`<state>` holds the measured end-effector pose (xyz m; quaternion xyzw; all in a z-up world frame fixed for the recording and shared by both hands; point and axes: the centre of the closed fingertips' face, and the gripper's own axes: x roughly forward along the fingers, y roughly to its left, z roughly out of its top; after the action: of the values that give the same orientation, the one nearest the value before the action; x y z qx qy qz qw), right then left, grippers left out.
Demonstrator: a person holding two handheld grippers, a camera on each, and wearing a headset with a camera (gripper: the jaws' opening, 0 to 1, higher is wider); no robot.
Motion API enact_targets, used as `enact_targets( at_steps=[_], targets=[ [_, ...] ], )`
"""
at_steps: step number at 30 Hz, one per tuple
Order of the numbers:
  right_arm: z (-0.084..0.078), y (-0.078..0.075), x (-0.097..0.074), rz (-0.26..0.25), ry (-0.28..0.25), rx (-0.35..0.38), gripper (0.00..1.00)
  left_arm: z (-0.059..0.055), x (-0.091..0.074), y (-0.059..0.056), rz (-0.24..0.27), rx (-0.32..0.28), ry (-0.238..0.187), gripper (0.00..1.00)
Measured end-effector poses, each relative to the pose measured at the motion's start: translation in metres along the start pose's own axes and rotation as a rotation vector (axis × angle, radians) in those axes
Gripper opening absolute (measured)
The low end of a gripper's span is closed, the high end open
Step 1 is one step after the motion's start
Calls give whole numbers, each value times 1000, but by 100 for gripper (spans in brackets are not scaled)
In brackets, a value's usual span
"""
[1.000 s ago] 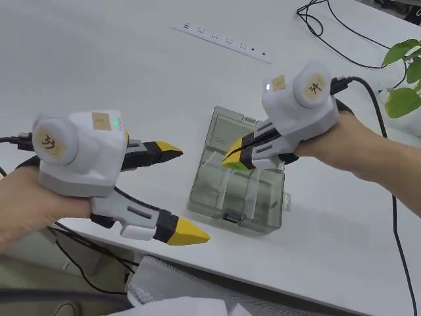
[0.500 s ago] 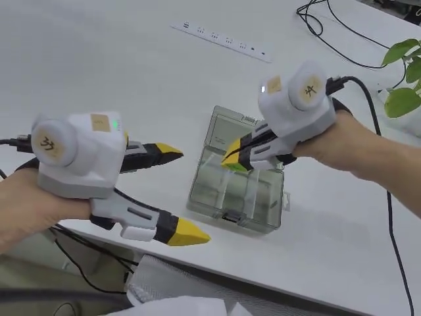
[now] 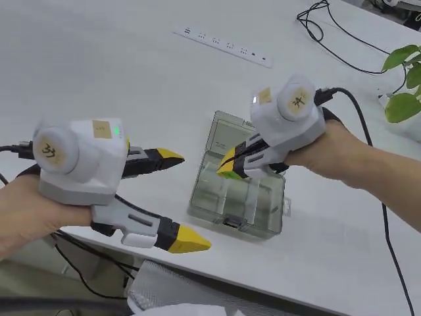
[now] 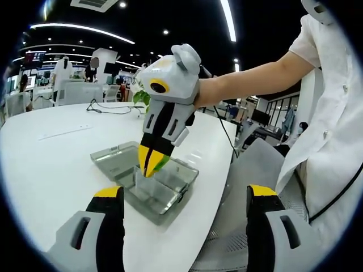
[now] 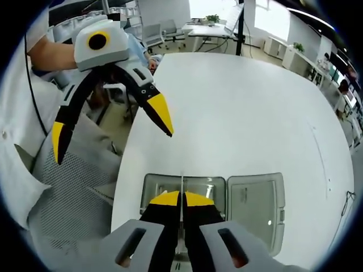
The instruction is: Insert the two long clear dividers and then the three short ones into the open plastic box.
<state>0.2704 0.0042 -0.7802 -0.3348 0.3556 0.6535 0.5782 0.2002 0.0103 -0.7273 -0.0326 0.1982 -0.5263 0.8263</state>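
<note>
The open clear plastic box (image 3: pixel 238 205) lies on the white table, with its lid (image 3: pixel 227 130) folded back flat behind it. Over the box's middle my right gripper (image 3: pixel 226 169) points down, shut on a thin clear divider (image 5: pixel 181 183) that stands edge-on above the box (image 5: pixel 161 187). Some clear dividers seem to stand inside the box, but I cannot tell how many. My left gripper (image 3: pixel 181 199) hovers open to the left of the box, with nothing between its fingertips (image 3: pixel 192 241). In the left gripper view, the right gripper (image 4: pixel 150 163) hangs above the box (image 4: pixel 148 195).
A white power strip (image 3: pixel 220 41) lies at the back of the table (image 3: pixel 99 79). Black cables (image 3: pixel 332 29) run along the right side, beside a green plant (image 3: pixel 402 85). The table's front edge is just below the box, with a mesh chair (image 3: pixel 164 286) under it.
My right gripper has dipped a little lower over the box with the divider. The left gripper has stayed open and nearly still.
</note>
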Motion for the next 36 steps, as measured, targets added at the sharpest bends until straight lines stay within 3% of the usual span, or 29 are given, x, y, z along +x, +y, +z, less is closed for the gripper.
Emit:
enact_targets(
  at_steps=[21,36],
  targets=[
    [-7,0,18,13,46,15,2,-3,1,1,-2,1,11,91],
    [-18,0,34,2,119,-15,3,-5,1,2,-4,-1,19,91]
  ],
)
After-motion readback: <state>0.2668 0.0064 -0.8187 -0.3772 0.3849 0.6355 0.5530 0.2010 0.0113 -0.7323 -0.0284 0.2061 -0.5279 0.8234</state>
